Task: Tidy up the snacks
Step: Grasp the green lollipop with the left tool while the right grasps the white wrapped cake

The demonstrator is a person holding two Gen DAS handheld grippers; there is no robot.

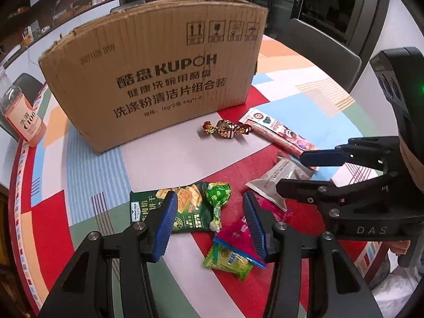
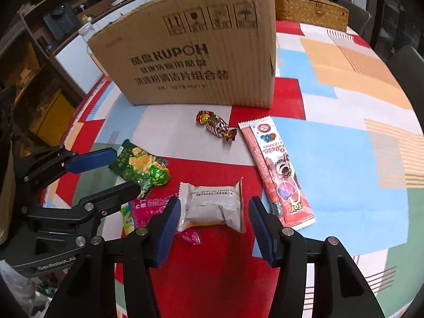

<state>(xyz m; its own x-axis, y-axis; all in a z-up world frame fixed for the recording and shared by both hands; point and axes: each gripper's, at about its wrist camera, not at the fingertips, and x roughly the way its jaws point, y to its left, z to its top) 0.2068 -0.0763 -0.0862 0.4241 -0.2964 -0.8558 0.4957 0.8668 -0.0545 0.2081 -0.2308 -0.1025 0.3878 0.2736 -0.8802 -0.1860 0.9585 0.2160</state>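
Note:
Snacks lie on a colourful tablecloth in front of a brown cardboard box (image 1: 159, 79). My left gripper (image 1: 209, 206) is open above a green lollipop (image 1: 216, 193) and a pink packet (image 1: 235, 235), beside a green biscuit packet (image 1: 185, 206); its pads touch nothing. My right gripper (image 2: 214, 206) is open around a silver-white packet (image 2: 212, 206) that lies flat between its fingers, with a gap at the right pad. A foil-wrapped candy (image 2: 217, 127) and a long red stick packet (image 2: 278, 175) lie nearer the box.
A lime-green candy packet (image 1: 228, 262) lies under the pink packet's edge. An orange drink bottle (image 1: 23, 114) stands left of the box. A wicker basket (image 2: 310, 10) sits behind the box. Chairs (image 1: 318, 39) ring the round table.

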